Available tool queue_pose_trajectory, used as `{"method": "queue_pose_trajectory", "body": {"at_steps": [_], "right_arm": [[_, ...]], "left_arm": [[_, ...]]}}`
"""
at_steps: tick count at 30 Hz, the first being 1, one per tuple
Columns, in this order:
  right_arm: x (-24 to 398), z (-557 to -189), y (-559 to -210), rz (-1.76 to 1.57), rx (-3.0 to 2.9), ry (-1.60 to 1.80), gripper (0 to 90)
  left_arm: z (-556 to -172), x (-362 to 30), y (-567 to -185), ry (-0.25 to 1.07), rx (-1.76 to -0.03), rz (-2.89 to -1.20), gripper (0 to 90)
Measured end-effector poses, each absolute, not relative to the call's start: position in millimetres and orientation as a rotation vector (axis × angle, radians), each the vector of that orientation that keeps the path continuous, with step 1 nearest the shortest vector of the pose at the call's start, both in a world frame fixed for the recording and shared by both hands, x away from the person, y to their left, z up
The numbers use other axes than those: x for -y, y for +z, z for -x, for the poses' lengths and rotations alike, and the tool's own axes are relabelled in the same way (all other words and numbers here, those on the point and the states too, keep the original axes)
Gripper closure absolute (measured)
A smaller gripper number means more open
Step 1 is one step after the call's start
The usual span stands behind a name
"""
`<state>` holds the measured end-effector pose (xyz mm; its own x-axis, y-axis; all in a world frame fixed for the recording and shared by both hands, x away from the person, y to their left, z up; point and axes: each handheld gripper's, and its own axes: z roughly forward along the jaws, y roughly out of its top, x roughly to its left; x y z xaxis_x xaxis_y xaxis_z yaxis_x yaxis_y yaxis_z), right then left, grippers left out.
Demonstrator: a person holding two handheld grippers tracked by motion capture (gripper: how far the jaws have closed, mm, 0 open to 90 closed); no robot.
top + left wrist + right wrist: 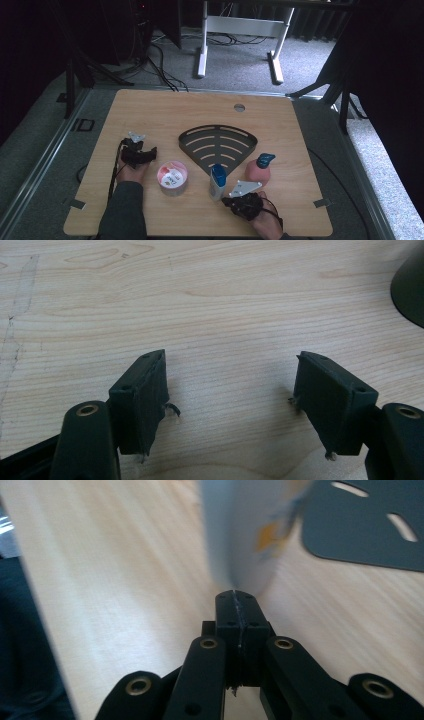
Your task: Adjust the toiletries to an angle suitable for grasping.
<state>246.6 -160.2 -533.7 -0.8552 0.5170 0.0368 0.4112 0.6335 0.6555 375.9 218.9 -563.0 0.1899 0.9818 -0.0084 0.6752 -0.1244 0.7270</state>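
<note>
Pointing my right gripper (235, 596), jaws pressed together and empty, at the upright white bottle with a blue cap (217, 181); my left gripper (230, 385) gapes wide, empty, over the wooden table (150, 110).

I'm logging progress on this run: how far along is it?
Early. Nothing lies on the black slotted rack; the taped cup, white blue-capped tube and pink bottle stand on the table beside it. In hand: the right gripper, shut and empty, is at the tube. The left gripper waits open. All placing remains.
</note>
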Motion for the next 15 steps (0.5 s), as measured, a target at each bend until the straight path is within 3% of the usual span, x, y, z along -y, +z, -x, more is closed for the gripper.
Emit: {"method": "queue_pose_trajectory", "body": {"at_steps": [15], "right_arm": [[153, -259, -531, -0.756, -2.678, 1.027, 90.0]], "left_arm": [[-376, -219, -563, 0.658, -1.549, -1.87, 30.1]]}}
